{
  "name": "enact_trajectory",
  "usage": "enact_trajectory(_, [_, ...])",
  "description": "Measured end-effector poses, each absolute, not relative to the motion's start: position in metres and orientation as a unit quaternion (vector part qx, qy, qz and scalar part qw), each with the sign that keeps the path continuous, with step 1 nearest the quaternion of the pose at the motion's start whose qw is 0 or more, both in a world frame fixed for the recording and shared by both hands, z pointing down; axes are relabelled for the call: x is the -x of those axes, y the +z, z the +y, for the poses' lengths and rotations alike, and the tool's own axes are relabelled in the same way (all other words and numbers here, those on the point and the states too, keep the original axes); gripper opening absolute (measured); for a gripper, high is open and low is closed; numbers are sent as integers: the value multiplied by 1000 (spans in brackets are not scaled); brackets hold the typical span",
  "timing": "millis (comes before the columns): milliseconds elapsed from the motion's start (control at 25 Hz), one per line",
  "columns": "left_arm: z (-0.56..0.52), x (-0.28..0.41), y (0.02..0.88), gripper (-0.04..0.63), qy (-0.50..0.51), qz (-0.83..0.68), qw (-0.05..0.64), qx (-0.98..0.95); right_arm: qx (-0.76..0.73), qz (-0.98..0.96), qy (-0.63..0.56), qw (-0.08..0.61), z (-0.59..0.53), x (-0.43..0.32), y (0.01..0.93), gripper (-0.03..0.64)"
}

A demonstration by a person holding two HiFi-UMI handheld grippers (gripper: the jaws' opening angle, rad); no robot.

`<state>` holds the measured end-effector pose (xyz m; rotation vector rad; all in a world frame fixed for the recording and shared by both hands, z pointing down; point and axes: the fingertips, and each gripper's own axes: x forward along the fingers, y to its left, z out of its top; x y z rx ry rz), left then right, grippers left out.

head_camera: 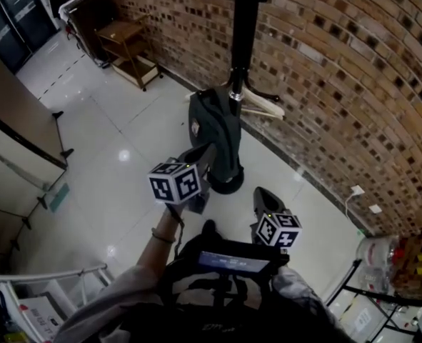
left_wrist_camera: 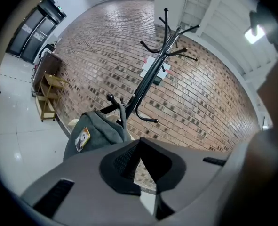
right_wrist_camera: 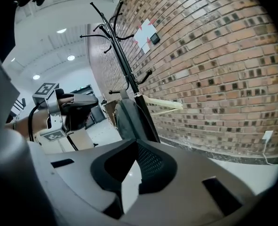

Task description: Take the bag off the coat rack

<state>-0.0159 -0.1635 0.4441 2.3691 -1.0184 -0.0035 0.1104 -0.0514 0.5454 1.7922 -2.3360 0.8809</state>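
A dark grey bag (head_camera: 212, 131) hangs low on the black coat rack (head_camera: 243, 41), its strap over a low hook next to the pole; it reaches down toward the round base. My left gripper (head_camera: 206, 153) is shut and empty, its tips just short of the bag's near side. In the left gripper view the bag (left_wrist_camera: 95, 132) with its small label sits just beyond the closed jaws (left_wrist_camera: 139, 143). My right gripper (head_camera: 263, 194) is lower and to the right of the rack's base, shut and empty. From it I see the bag (right_wrist_camera: 127, 119), the rack (right_wrist_camera: 124, 62) and the left gripper (right_wrist_camera: 77, 105).
A brick wall (head_camera: 339, 70) runs behind the rack. A pale wooden hanger (head_camera: 262, 106) sticks out at the pole. A wooden shelf cart (head_camera: 130, 48) stands at the back left. A wall outlet with a cable (head_camera: 355, 191) and a rack of bottles (head_camera: 382, 256) are at the right.
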Motion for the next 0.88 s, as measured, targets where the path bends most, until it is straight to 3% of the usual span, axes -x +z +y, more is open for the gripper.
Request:
enact_trajectory(440, [-255,10,427,-2,-8,-335,293,-896,-622,-732,277,21,-127,-95,535,2])
enact_trajectory(640, [-277,-2,436,4,25,-318,262,-911,-631,-724,279,22,-143,-91,535,2])
enact_trajectory(680, [-280,-4,436,85,28,-315,259,-913,-630,-724,281,21,-144,-91,535,2])
enact_trajectory(720, [-282,-6,435,118,28,-312,260,-914,-630,-724,282,19,-145,-92,535,2])
enact_trajectory(880, [-293,-9,437,152,20,-308,281,-909,-630,-723,283,17,-154,-95,532,2])
